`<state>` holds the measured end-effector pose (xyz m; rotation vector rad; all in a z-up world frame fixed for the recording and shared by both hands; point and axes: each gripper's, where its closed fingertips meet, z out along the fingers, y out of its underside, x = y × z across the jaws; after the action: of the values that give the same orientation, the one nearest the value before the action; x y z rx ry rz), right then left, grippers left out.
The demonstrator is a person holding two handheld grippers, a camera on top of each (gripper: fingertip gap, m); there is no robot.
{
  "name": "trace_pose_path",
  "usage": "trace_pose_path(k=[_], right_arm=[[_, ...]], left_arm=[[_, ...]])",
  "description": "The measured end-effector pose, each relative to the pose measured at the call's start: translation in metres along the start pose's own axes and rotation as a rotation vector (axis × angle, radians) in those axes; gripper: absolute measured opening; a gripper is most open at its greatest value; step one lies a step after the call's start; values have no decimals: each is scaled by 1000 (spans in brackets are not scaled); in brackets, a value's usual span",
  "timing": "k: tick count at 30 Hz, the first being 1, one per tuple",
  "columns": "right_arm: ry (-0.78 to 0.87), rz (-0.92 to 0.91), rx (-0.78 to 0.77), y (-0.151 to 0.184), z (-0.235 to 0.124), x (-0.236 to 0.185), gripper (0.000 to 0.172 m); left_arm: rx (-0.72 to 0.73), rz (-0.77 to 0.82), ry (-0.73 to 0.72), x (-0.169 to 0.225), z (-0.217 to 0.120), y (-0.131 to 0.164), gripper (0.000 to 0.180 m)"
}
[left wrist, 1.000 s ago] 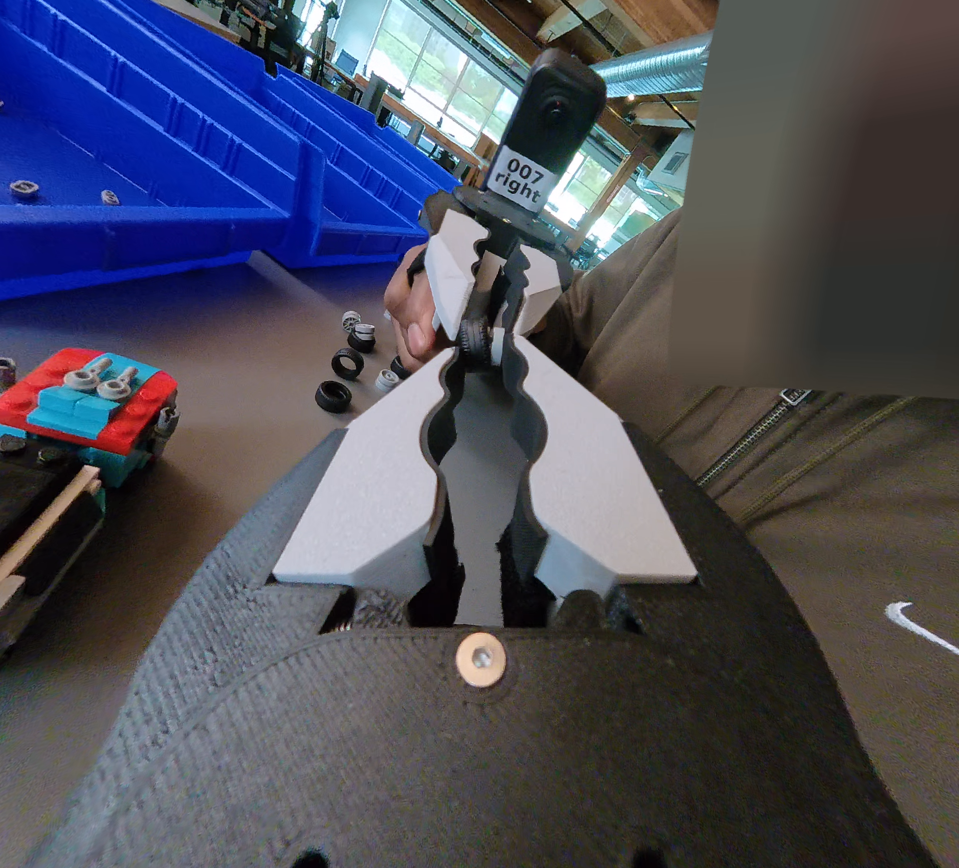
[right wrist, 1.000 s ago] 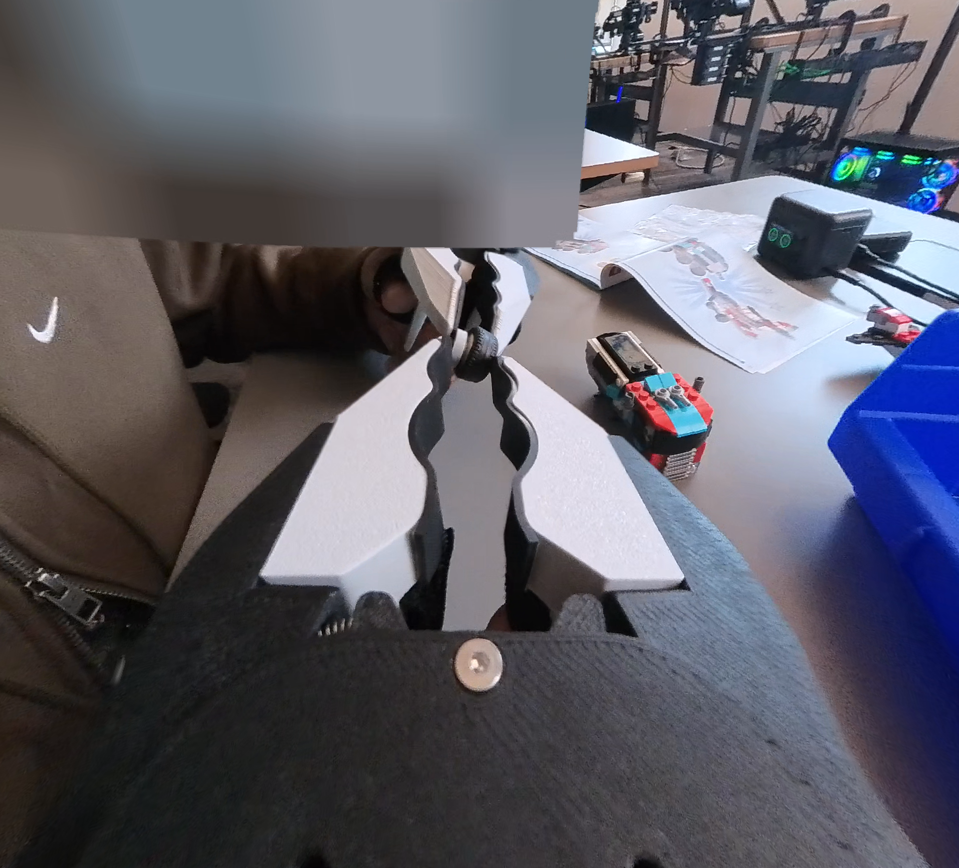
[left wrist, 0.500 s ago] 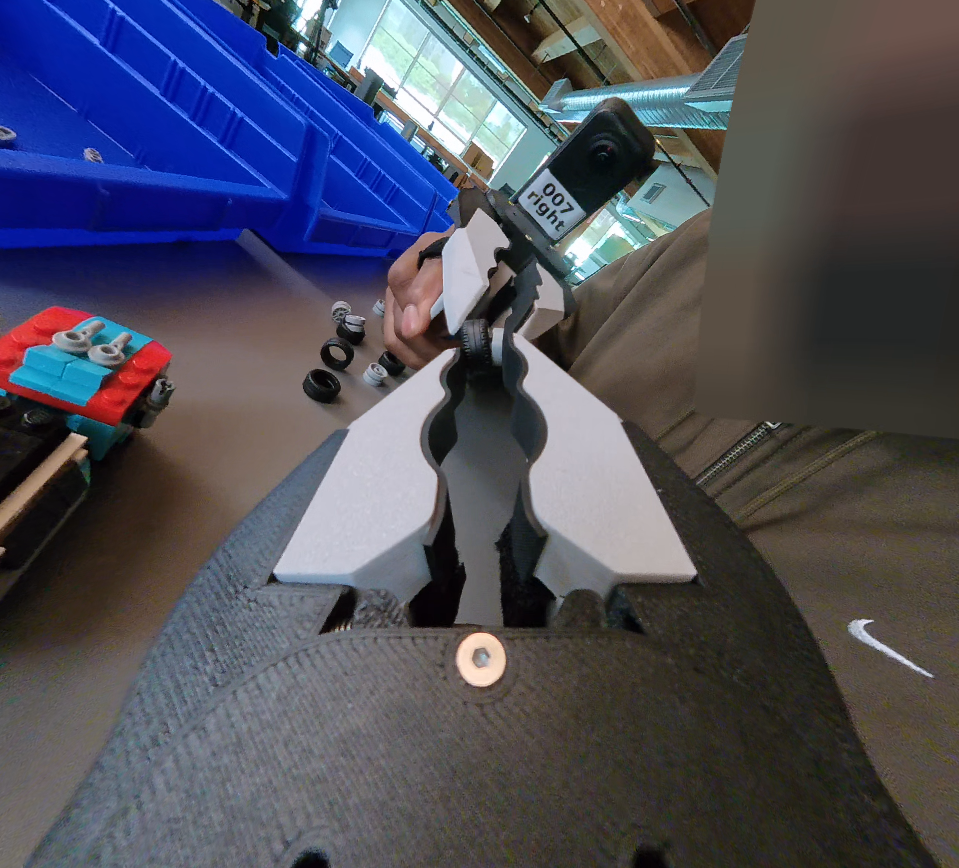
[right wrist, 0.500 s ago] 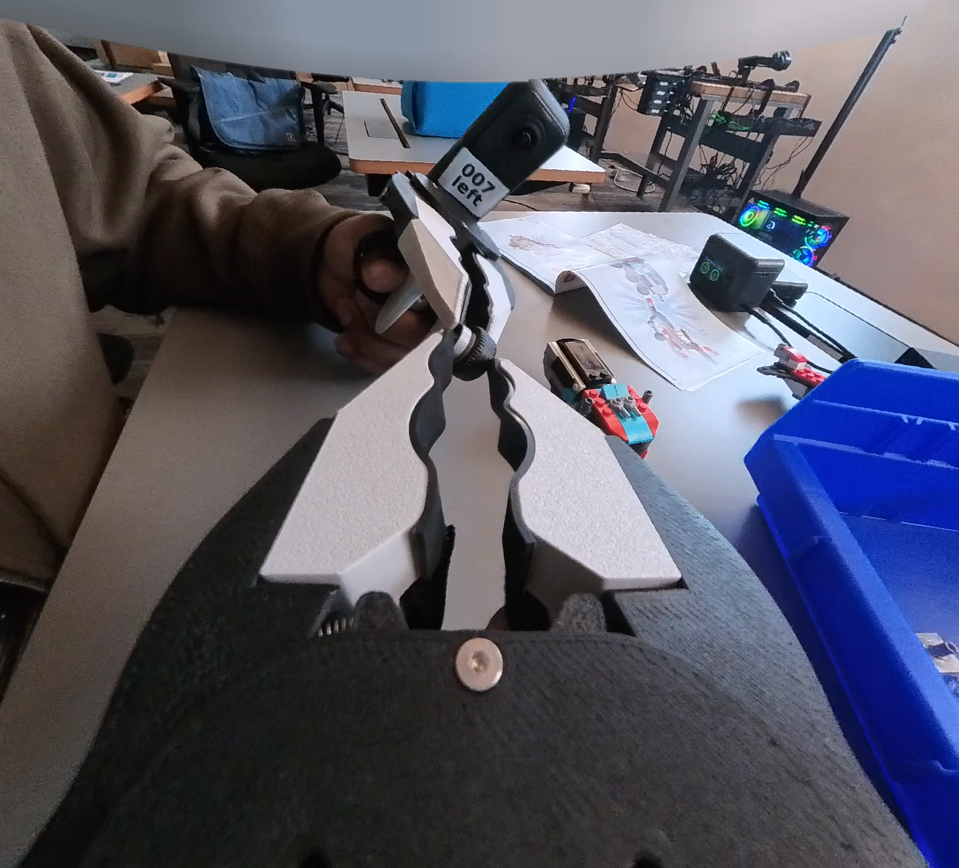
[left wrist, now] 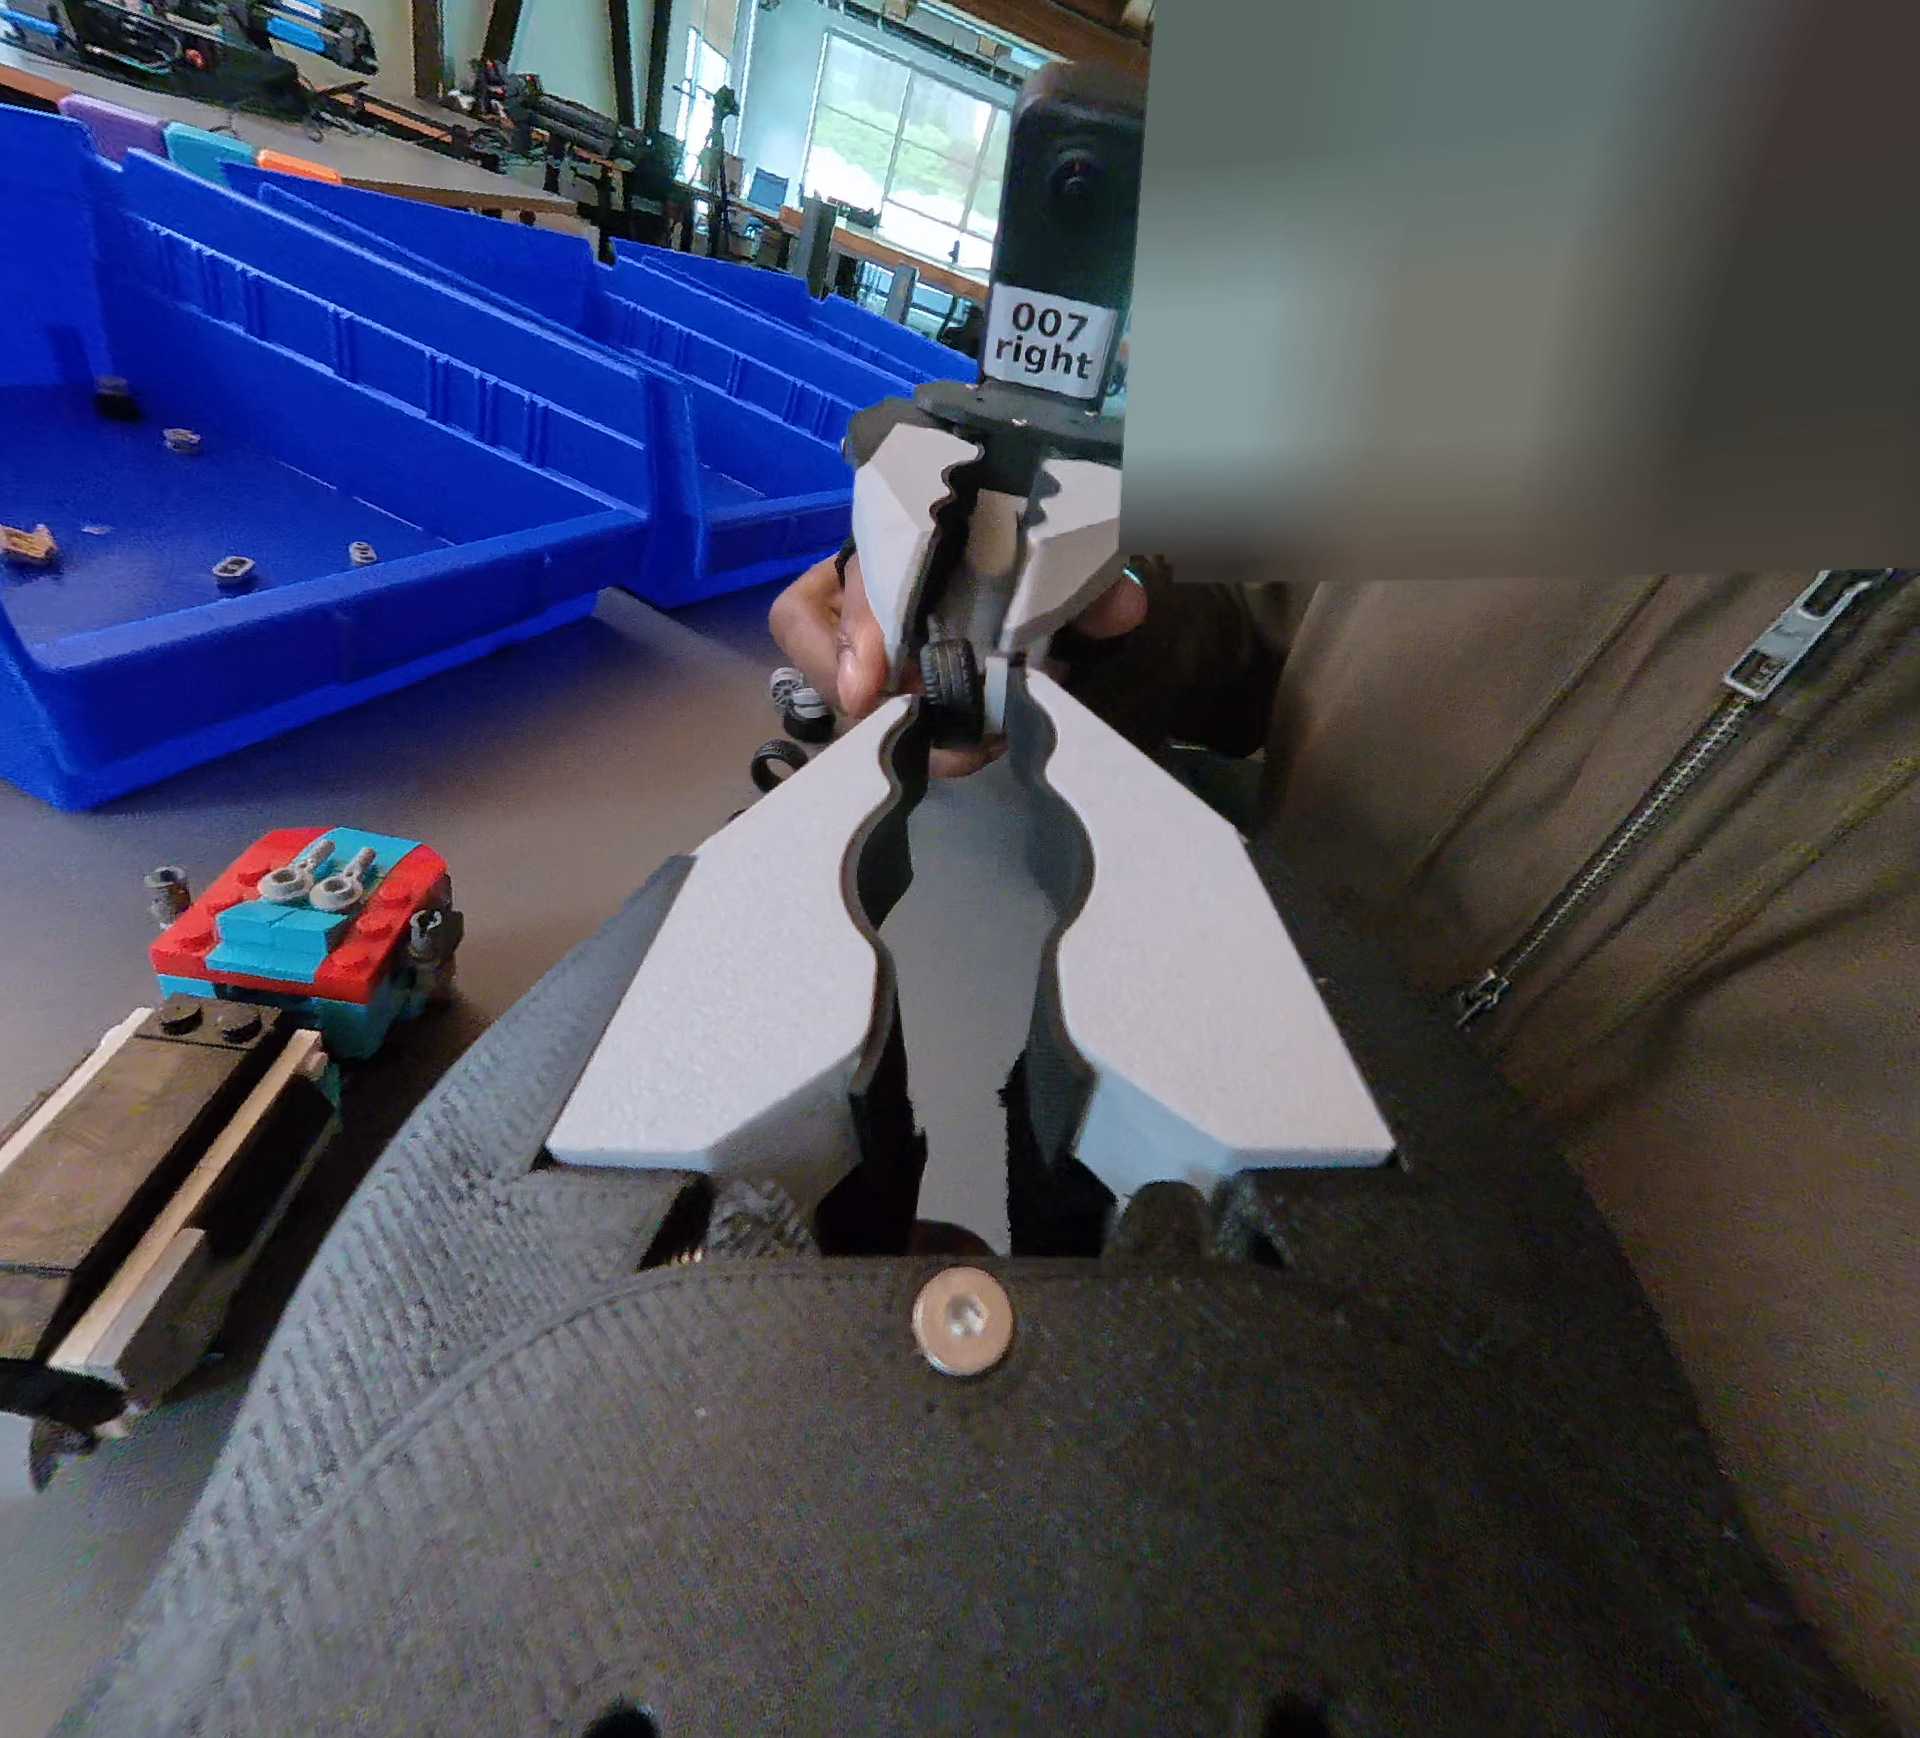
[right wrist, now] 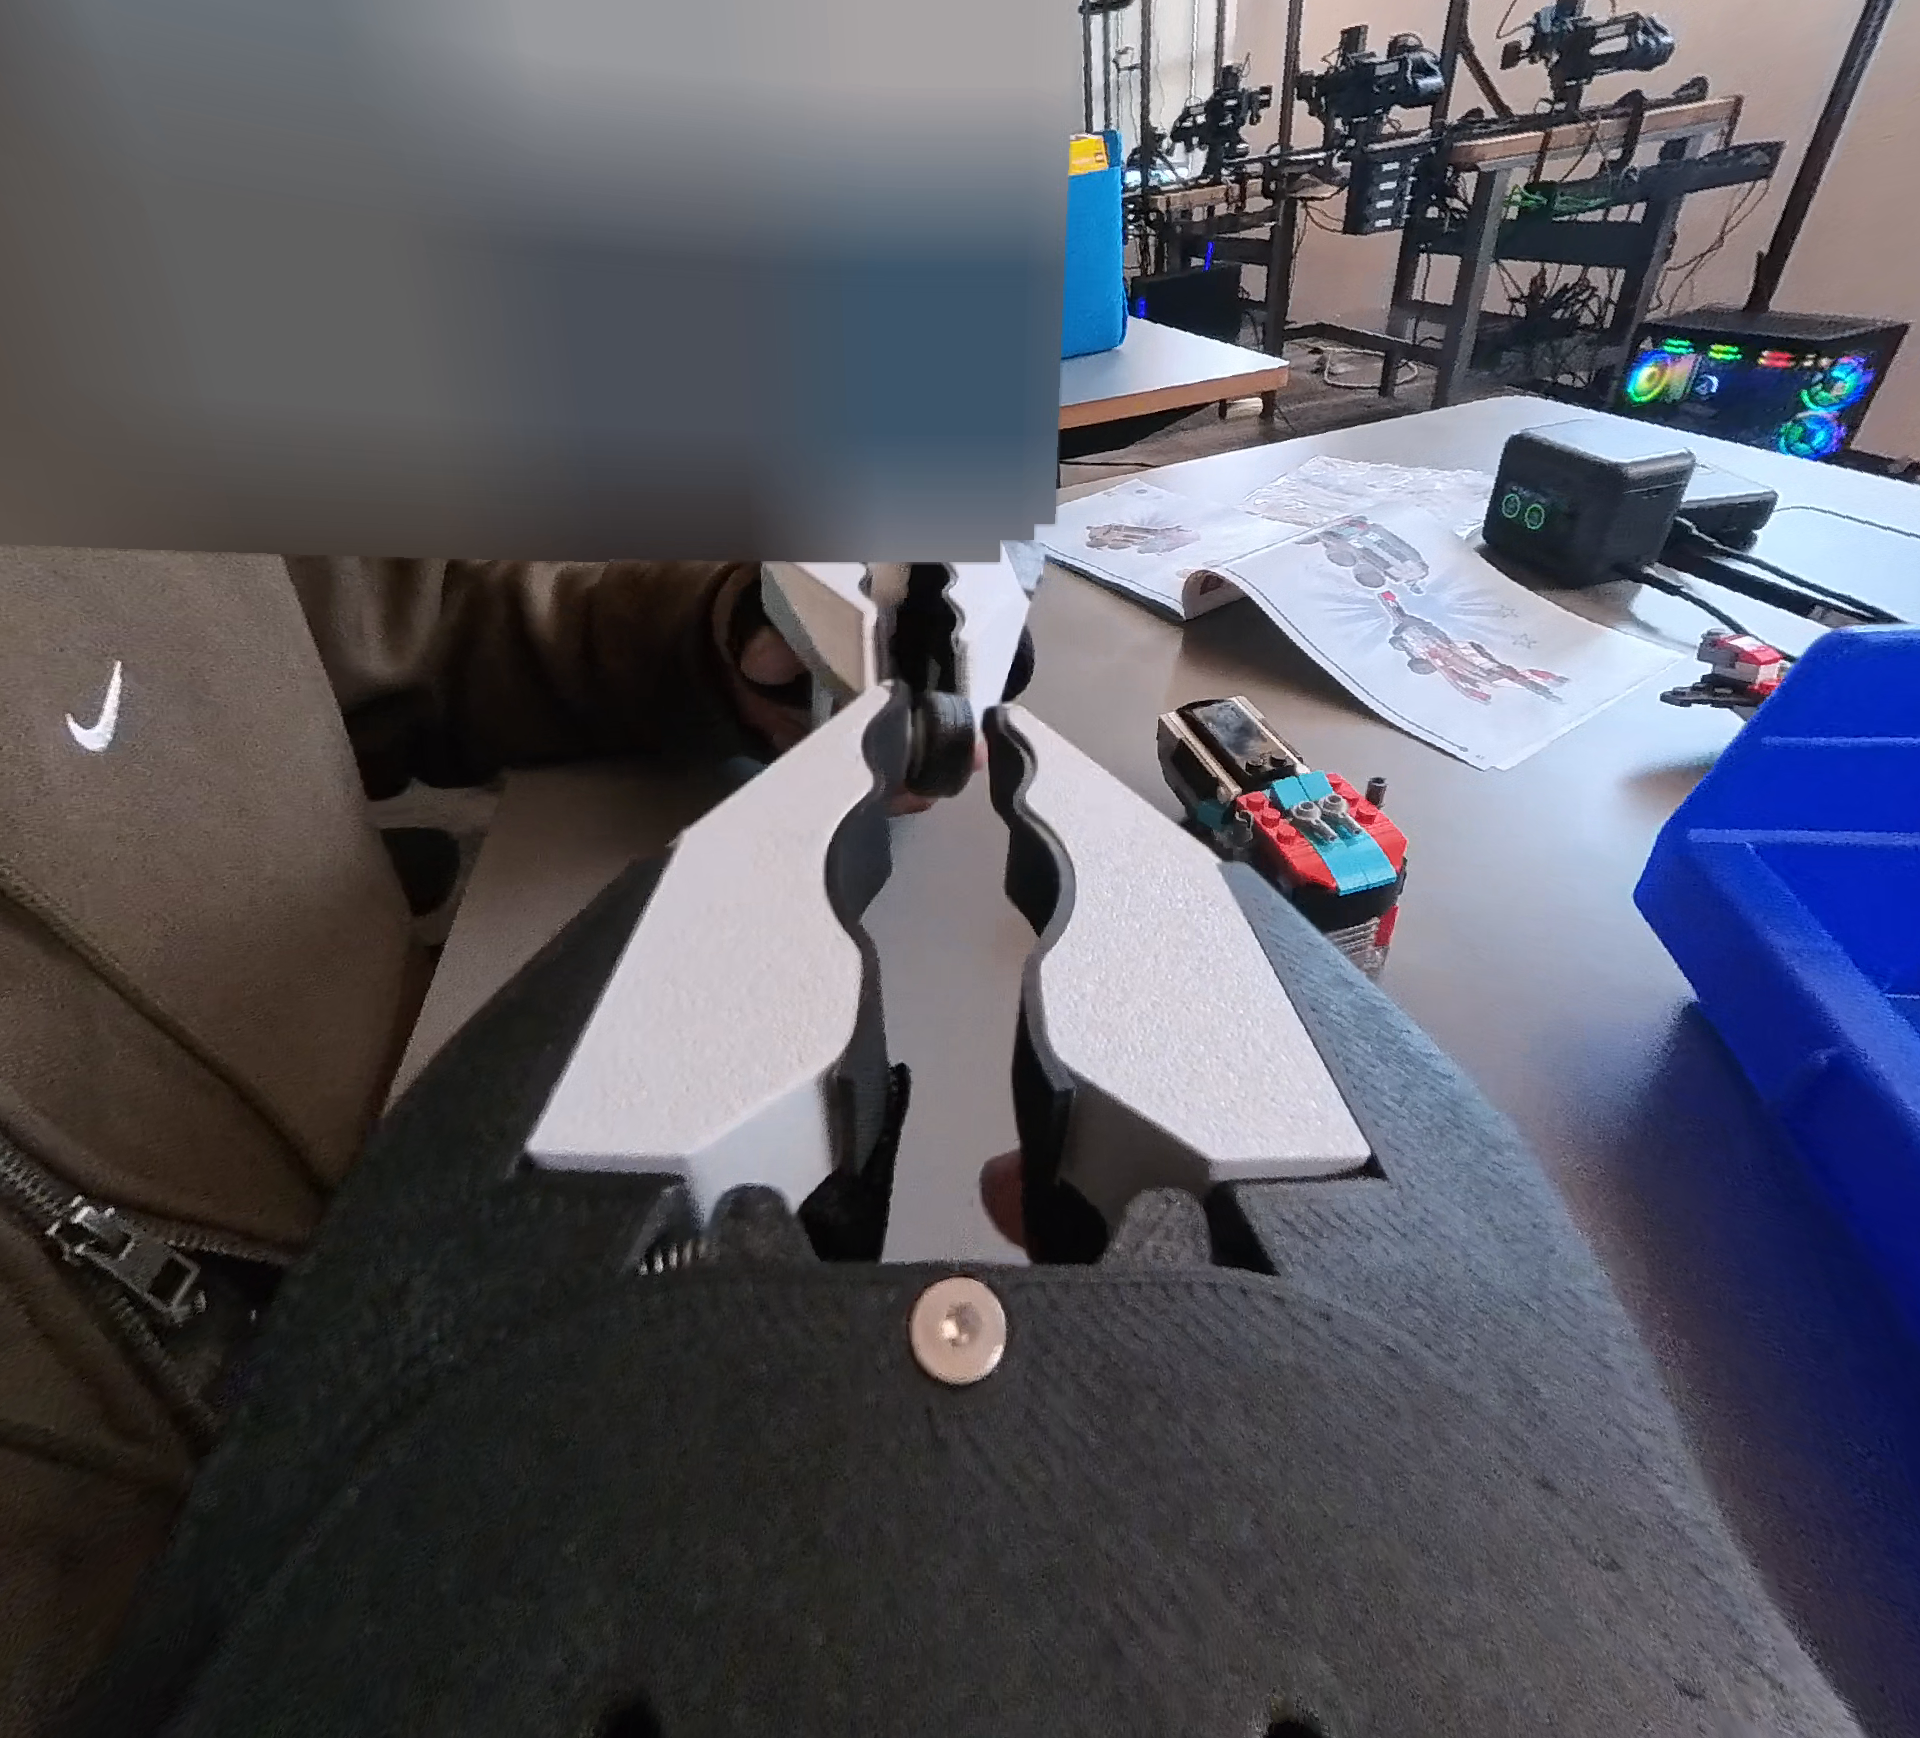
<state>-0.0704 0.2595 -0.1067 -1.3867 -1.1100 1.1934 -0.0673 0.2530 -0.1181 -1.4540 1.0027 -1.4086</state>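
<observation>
- Both grippers meet tip to tip above the table [right wrist: 1507, 857], in front of the person's brown jacket.
- The left gripper [left wrist: 961, 701] grips a small black toy tyre [left wrist: 951, 686]; a white wheel hub [left wrist: 995, 686] sits against the tyre's right side.
- The right gripper [right wrist: 940, 732] closes on the same tyre and hub.
- Loose tyres [left wrist: 777, 761] lie on the table beyond.
- A red and teal brick car [right wrist: 1309, 831] stands near blue bins [left wrist: 312, 483] and an open booklet [right wrist: 1403, 628].
</observation>
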Motion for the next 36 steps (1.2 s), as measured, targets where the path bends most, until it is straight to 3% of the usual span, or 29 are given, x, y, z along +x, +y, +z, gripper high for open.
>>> trace_pose_path(k=[3,27,31,36], right_arm=[[-14,39,19,-2,-1,1,0],[14,74,31,-3,-3,9,0],[-39,143,59,-8,-5,6,19],[-105,158,29,-4,-3,-4,28]], left_arm=[[-9,26,5,4,2,2,16],[1,214,-111,-4,3,-1,15],[-7,276,-116,-1,3,0,15],[-14,331,-110,4,4,0,15]])
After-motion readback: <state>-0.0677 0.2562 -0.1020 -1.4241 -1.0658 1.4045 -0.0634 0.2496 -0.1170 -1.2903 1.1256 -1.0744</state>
